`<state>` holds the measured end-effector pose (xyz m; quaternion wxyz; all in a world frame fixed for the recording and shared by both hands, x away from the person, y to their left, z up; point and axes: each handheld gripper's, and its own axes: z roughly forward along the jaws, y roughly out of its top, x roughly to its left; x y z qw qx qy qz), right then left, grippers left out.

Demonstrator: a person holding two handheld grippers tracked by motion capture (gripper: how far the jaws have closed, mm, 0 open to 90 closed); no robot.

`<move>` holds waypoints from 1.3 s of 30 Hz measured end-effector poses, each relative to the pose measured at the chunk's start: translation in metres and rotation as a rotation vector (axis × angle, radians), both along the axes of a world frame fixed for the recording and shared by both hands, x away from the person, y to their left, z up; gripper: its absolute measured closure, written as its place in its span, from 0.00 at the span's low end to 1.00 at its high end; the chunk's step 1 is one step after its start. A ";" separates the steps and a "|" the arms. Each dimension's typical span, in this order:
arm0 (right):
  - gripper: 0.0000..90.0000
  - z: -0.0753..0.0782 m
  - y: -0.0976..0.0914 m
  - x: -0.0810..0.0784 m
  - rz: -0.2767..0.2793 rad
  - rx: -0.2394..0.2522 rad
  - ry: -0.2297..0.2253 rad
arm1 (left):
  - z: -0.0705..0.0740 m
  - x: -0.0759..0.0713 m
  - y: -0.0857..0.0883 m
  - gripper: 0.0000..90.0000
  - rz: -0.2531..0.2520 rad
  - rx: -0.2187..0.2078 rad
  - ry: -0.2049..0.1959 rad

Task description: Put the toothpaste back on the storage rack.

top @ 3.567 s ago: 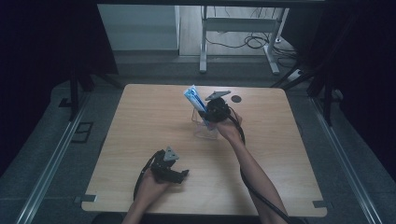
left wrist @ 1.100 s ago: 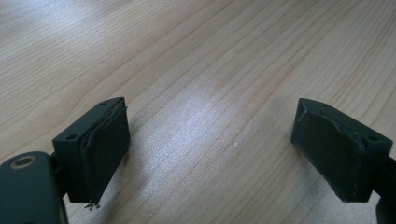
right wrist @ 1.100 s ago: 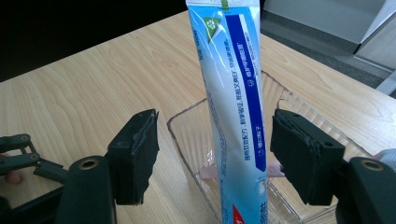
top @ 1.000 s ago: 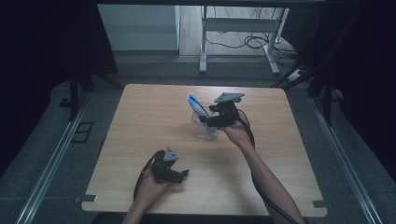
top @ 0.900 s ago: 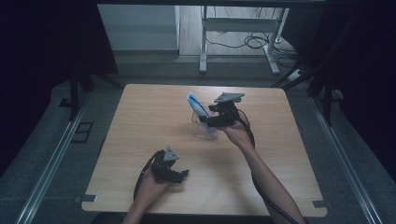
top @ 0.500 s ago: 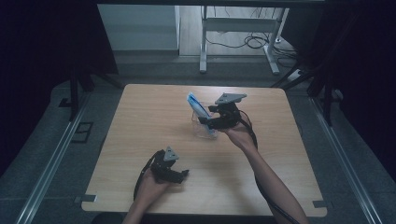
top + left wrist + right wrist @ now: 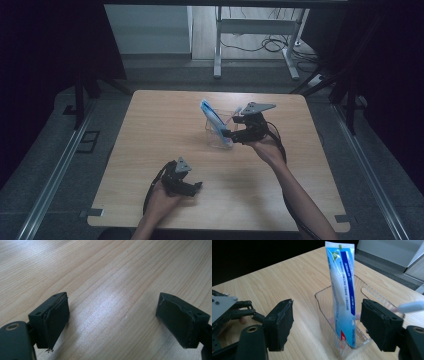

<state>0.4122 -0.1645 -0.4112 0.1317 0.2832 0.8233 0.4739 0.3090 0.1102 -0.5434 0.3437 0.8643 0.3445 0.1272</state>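
Observation:
A blue and white toothpaste tube [image 7: 212, 119] [image 7: 342, 290] stands tilted in a clear plastic container [image 7: 216, 141] [image 7: 323, 315] at mid-table. A pale toothbrush handle [image 7: 412, 307] pokes over the container's far rim. My right gripper [image 7: 229, 134] [image 7: 328, 308] hovers just right of the container, and its jaws have just been opening. The tube stands beyond them and the pads touch nothing. My left gripper [image 7: 193, 186] [image 7: 112, 302] rests low over bare wood near the front edge, open, with nothing between its pads. In the right gripper view, the left gripper [image 7: 227, 307] shows at the left.
The wooden table [image 7: 150, 130] has bare surface left of the container and along the front. Beyond its far edge stand a white desk frame [image 7: 250, 30] and floor cables [image 7: 280, 45]. Metal rails [image 7: 55, 175] run along the floor on both sides.
My right gripper has drawn back from the container, toward the right and nearer the person, with its jaws wider. The tube stays in the container. The left gripper has not moved.

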 end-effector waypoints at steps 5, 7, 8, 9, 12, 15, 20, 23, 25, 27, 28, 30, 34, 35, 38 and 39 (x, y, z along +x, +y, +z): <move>0.26 -0.002 -0.011 -0.006 -0.010 -0.013 0.001 | 0.000 0.000 0.000 0.13 0.001 0.000 0.000; 0.24 -0.003 -0.015 -0.008 -0.009 -0.027 -0.001 | 0.000 0.000 0.000 0.13 0.005 -0.004 -0.001; 0.23 -0.004 -0.016 -0.010 -0.010 -0.038 -0.002 | 0.000 0.000 0.000 0.13 0.005 -0.004 -0.001; 0.23 -0.004 -0.017 -0.011 -0.011 -0.044 -0.002 | 0.000 0.000 0.000 0.13 0.005 -0.006 0.000; 0.21 -0.006 -0.022 -0.015 -0.009 -0.051 0.001 | 0.000 0.000 0.000 0.13 0.000 0.000 0.000; 0.19 -0.008 -0.026 -0.020 -0.010 -0.055 0.008 | 0.000 0.000 0.000 0.13 0.001 0.001 0.000; 0.17 -0.011 -0.033 -0.028 -0.018 -0.065 0.013 | 0.000 0.000 0.000 0.13 0.004 -0.005 -0.001; 0.17 -0.012 -0.038 -0.032 -0.024 -0.065 0.012 | 0.000 0.000 -0.001 0.13 0.006 -0.007 -0.002; 0.17 -0.013 -0.041 -0.035 -0.029 -0.063 0.012 | 0.000 -0.001 -0.001 0.13 0.010 -0.007 -0.002; 0.17 -0.014 -0.045 -0.038 -0.031 -0.061 0.012 | 0.000 -0.001 -0.001 0.13 0.013 -0.008 -0.001; 0.17 -0.015 -0.046 -0.039 -0.032 -0.061 0.013 | 0.000 -0.001 -0.001 0.13 0.013 -0.008 -0.001; 0.17 -0.017 -0.050 -0.042 -0.036 -0.067 0.013 | 0.000 -0.001 -0.001 0.13 0.013 -0.007 -0.001; 0.17 -0.021 -0.055 -0.047 -0.043 -0.073 0.015 | 0.000 -0.001 -0.001 0.13 0.013 -0.007 -0.001; 0.17 -0.022 -0.057 -0.048 -0.044 -0.077 0.013 | 0.000 -0.001 -0.001 0.13 0.011 -0.005 -0.001; 0.17 -0.026 -0.062 -0.052 -0.049 -0.084 0.013 | 0.000 -0.001 -0.001 0.13 0.009 -0.004 -0.001; 0.17 -0.027 -0.064 -0.054 -0.053 -0.087 0.014 | 0.000 -0.001 -0.001 0.13 0.010 -0.004 -0.001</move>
